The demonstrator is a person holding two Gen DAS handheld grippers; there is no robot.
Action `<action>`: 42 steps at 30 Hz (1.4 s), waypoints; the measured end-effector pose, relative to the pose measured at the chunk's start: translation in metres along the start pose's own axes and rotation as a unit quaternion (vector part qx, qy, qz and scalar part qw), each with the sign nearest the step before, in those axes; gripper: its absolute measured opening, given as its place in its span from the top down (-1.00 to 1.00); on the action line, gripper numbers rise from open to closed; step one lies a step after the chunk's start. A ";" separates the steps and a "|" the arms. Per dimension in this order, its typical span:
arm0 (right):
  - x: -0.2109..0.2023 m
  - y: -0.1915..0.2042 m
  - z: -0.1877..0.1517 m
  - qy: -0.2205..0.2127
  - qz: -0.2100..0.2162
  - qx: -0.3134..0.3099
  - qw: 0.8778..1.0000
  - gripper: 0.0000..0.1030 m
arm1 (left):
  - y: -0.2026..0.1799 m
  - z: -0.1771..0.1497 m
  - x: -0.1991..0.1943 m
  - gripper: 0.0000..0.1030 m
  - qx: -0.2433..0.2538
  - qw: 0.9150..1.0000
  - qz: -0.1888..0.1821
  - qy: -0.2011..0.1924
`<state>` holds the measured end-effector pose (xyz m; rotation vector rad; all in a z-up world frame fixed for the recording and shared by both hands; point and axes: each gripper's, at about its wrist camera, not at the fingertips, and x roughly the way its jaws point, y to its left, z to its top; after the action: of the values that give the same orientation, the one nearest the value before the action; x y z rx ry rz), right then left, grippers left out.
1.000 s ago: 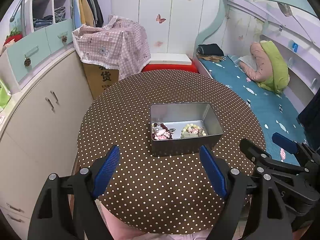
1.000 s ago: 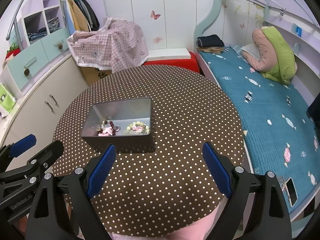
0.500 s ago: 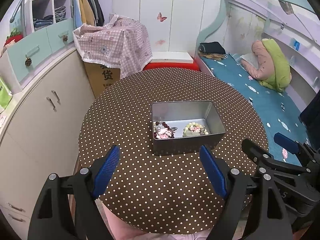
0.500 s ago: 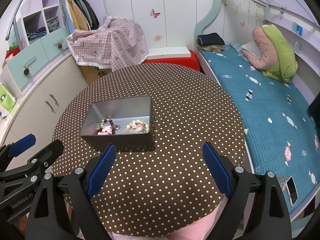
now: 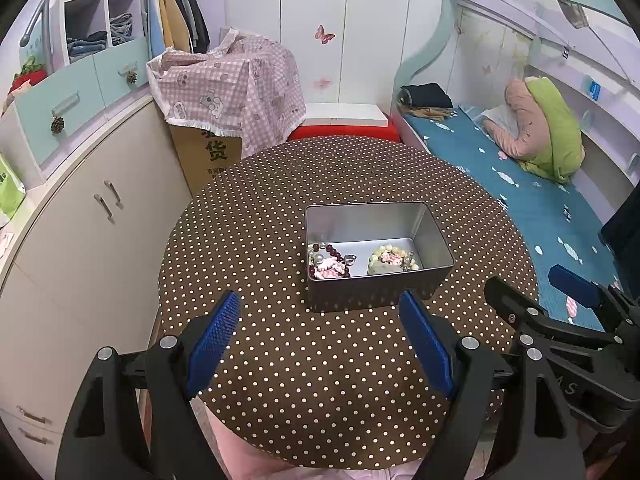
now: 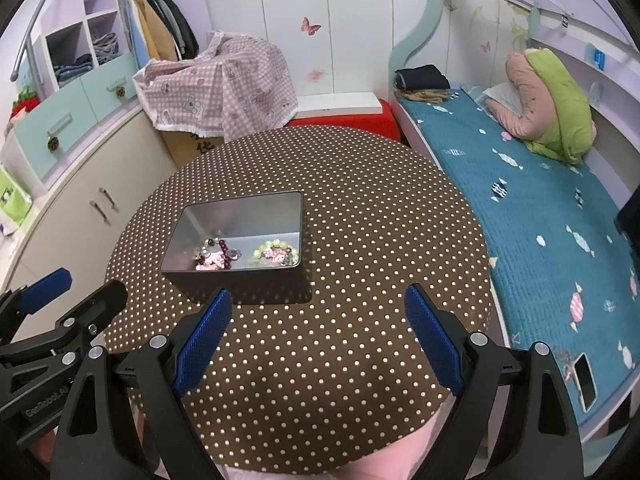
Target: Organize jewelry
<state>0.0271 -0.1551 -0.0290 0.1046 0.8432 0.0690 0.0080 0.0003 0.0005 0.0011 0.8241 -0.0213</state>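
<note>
An open metal tin [image 5: 434,242] [image 6: 306,236] stands on the round brown polka-dot table [image 5: 280,216] [image 6: 380,216]. Inside it lie a dark red bead bracelet with pink charms [image 5: 328,262] [image 6: 216,258] and a pale green bead bracelet [image 5: 394,258] [image 6: 276,252]. My left gripper [image 5: 320,332] hovers over the table's near edge, just short of the tin, open and empty. My right gripper [image 6: 318,328] hangs open and empty to the right of the tin. Each gripper shows at the edge of the other's view.
Cream cabinets [image 5: 92,216] stand along the left. A cardboard box under a pink checked cloth [image 5: 232,88] and a red stool [image 5: 344,132] sit behind the table. A bed with a teal cover [image 6: 540,208] runs along the right, with a phone [image 6: 586,376] on it.
</note>
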 end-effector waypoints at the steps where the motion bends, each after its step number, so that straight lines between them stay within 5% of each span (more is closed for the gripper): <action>1: 0.000 0.000 0.000 0.000 0.000 0.000 1.000 -0.65 | 0.000 0.000 0.000 -0.54 0.000 1.000 -0.001 0.001; 42: 0.003 -0.003 0.000 0.006 -0.001 0.000 1.000 -0.65 | -0.001 -0.002 0.004 -0.54 0.002 1.000 -0.001 0.006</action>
<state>0.0291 -0.1575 -0.0313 0.1036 0.8545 0.0687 0.0090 -0.0007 -0.0036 0.0033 0.8369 -0.0254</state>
